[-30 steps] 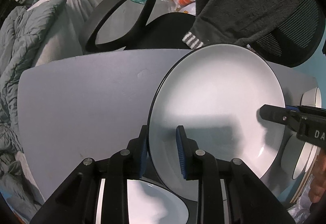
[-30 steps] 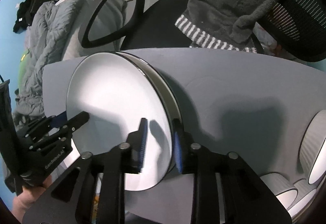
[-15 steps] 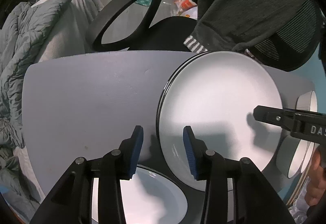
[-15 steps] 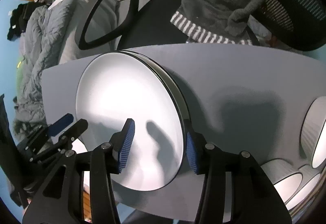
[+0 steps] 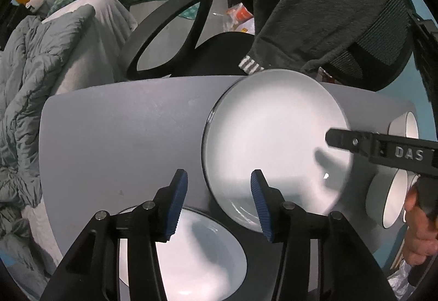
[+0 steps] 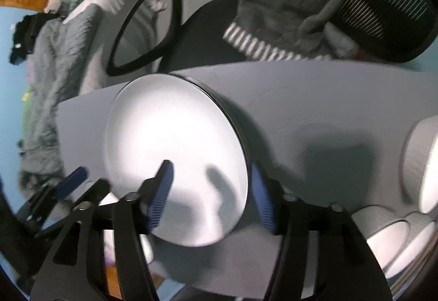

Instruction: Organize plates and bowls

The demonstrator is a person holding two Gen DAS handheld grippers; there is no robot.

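1. I am watching the left tongs (image 5: 219, 191) standing released, their jaws having just been opening, with the near left rim of the plate stack (image 5: 273, 142) lying between the blue pads and touching neither.
2. I am judging the main risk here: the left pads are hanging astride that rim, so a sideways drift on the way up could clip the top plate and slide it off the one beneath.
3. I am seeing a second plate (image 5: 189, 251) on the counter (image 5: 123, 136) just below the left tongs; a careless drop of the hand could knock it.
4. I am seeing the stack lying flat mid-counter, its dark lower edge showing under the white top.
5. I am watching the right tongs (image 6: 210, 191) also released, jaws having just been opening; the stack's near right rim sits between the pads, close to the right one, though blur is keeping me from telling whether it touches.
6. I am noting the bowls (image 6: 397, 240) at far right, near the counter's edge; a wide swing of the right hand could bump them.
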